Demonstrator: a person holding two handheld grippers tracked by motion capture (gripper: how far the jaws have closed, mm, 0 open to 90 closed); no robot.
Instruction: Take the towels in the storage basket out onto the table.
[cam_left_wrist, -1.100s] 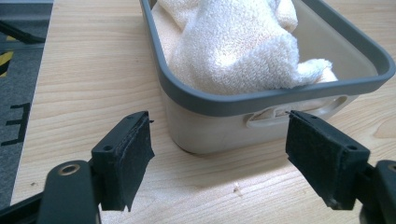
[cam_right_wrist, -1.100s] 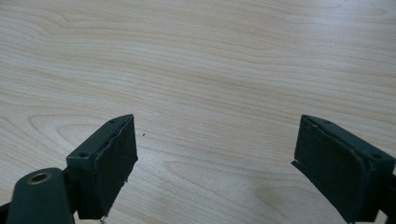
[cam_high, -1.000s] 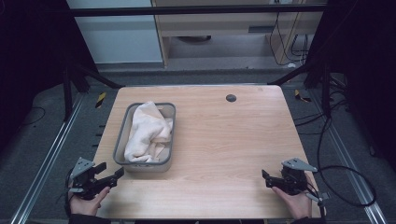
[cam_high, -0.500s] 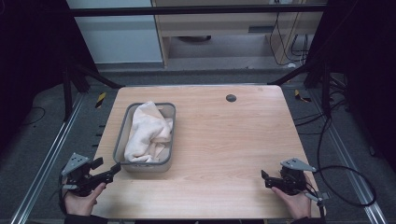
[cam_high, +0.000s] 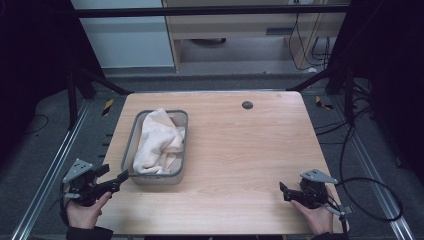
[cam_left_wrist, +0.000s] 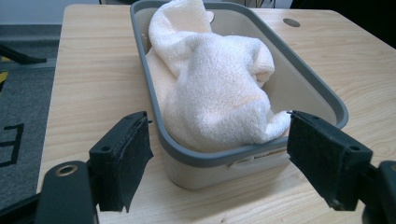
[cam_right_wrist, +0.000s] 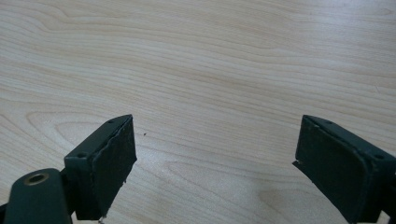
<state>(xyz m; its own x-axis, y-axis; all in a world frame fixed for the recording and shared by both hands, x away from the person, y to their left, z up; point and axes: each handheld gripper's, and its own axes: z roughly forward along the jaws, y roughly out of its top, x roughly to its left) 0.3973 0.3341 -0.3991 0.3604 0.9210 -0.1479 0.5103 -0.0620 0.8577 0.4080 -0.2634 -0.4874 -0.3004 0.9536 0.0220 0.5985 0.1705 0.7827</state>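
— Since a second ago, what has changed?
— While the right claw (cam_high: 286, 191) stays parked, jaws apart over bare tabletop (cam_high: 240, 150), the left claw (cam_high: 119, 179) has shifted outward, seemingly lifting, lining up on the tub (cam_left_wrist: 299, 60) holding the towel (cam_left_wrist: 210, 79). Its jaws stand wide, gripping nothing.

The left gripper (cam_high: 120, 177) sits higher and nearer the tub's (cam_high: 131, 144) near corner; jaws wide, nothing between.
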